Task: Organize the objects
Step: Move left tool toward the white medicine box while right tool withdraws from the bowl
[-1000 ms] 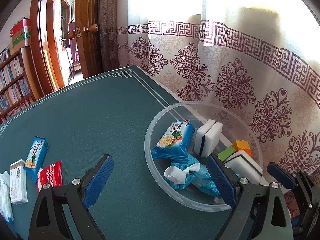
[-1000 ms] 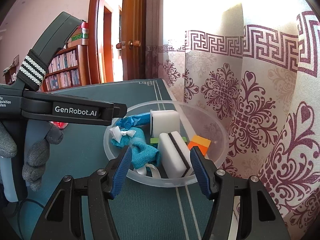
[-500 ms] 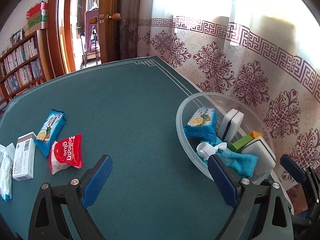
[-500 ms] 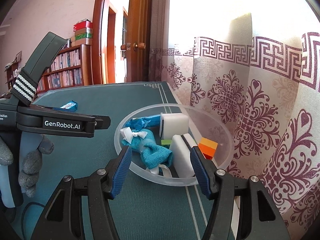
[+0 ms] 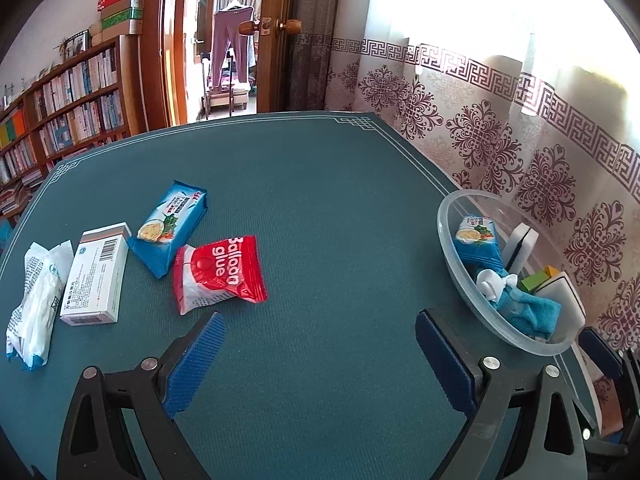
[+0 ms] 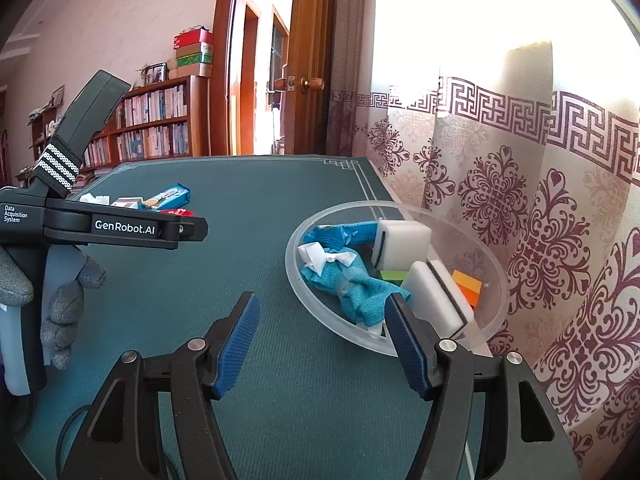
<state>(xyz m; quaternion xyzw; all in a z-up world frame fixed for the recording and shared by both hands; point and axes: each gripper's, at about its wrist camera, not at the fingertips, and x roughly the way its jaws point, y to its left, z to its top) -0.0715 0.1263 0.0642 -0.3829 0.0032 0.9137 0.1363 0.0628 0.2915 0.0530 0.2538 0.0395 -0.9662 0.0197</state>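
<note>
Closest to me, my left gripper (image 5: 316, 354) hangs over bare green felt with its blue pads spread wide and nothing between them; my right gripper (image 6: 320, 344) is spread the same way and empty, its right pad just in front of the clear bowl's (image 6: 294, 276) near rim. That bowl sits near the table's (image 5: 320, 200) right edge, by the patterned curtain (image 5: 500, 152). Inside it I see a teal cloth pouch (image 6: 356, 288) with a white bow, a blue snack packet (image 5: 478, 242), two white sponges (image 6: 400, 244) and green and orange blocks (image 6: 466, 286). Out to the left lies a loose cluster: a red "Balloon glue" bag (image 5: 218, 274), a second blue snack packet (image 5: 172, 226) touching its upper left corner, a white box (image 5: 96, 274) and a white wrapped pack (image 5: 36, 304) at the far left. Beyond the table are a bookshelf (image 6: 148, 120) and an open wooden door (image 5: 280, 36).
</note>
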